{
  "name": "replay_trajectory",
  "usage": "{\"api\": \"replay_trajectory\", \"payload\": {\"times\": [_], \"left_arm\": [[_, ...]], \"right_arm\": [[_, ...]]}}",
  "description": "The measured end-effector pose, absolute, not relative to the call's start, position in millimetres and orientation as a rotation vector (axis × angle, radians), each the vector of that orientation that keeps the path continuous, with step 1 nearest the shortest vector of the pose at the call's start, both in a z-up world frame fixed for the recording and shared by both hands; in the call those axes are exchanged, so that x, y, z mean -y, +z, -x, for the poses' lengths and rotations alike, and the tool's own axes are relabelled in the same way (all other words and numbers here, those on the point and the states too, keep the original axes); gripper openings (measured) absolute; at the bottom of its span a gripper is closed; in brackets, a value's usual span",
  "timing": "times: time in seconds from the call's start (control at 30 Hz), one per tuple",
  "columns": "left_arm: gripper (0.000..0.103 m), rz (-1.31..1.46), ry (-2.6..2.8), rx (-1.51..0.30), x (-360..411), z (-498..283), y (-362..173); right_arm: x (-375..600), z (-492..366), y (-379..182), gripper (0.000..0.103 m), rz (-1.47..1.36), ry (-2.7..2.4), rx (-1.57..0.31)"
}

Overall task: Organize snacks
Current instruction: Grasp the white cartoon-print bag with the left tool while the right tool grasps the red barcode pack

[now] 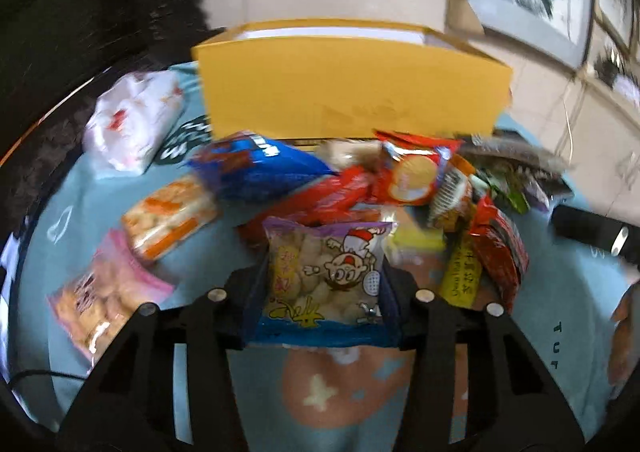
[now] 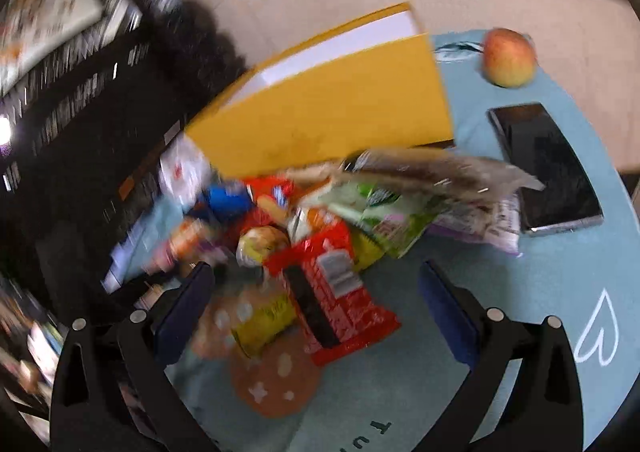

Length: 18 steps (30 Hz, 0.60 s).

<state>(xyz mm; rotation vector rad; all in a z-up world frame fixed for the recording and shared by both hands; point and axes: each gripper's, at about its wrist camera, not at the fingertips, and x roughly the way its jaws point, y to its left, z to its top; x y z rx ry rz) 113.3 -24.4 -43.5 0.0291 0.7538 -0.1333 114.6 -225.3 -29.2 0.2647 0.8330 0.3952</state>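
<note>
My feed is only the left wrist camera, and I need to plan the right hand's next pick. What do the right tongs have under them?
Observer: The right tongs are open and empty, above a red snack packet at the near edge of the pile.

Operator: Anything on the cloth to the right of the pile that I can't make out?

Observer: A black phone lies flat there, with a crinkly clear packet overlapping its near corner.

Operator: And beyond the phone?

Observer: An apple sits near the table's far edge, right of the yellow box.

Operator: Is the box open?

Observer: Yes, its white inner wall shows; the contents are hidden.
</note>
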Motion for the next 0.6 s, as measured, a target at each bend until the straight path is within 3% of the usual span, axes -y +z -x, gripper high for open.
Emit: {"api": "replay_trajectory", "payload": {"times": [0.2, 0.3, 0.33, 0.43, 0.6], "left_arm": [[0.049, 0.121, -0.179, -0.812, -6.7, -123.2, -59.1], [0.049, 0.18, -0.219, -0.851, -11.1, -129.9, -67.4], [0.049, 0.21, -0.233, -0.858, -14.9, -131.6, -69.6], [0.049, 0.229, -0.247, -0.858, -16.0, -131.6, -70.8], [0.05, 0.246, -0.264, -0.862, -16.9, -133.3, -71.8]], "right_arm": [[197.7, -120.7, -51.9, 0.102, -0.048, 0.333, -0.861], [200.0, -131.5, -65.5, 0.083, -0.08, 0.361, -0.918], [204.3, -131.9, -64.5, 0.068, -0.109, 0.371, -0.911], [201.3, -129.0, -60.6, 0.045, -0.107, 0.436, -0.902], [200.3, -126.3, -56.0, 0.045, -0.106, 0.446, -0.877]]}}
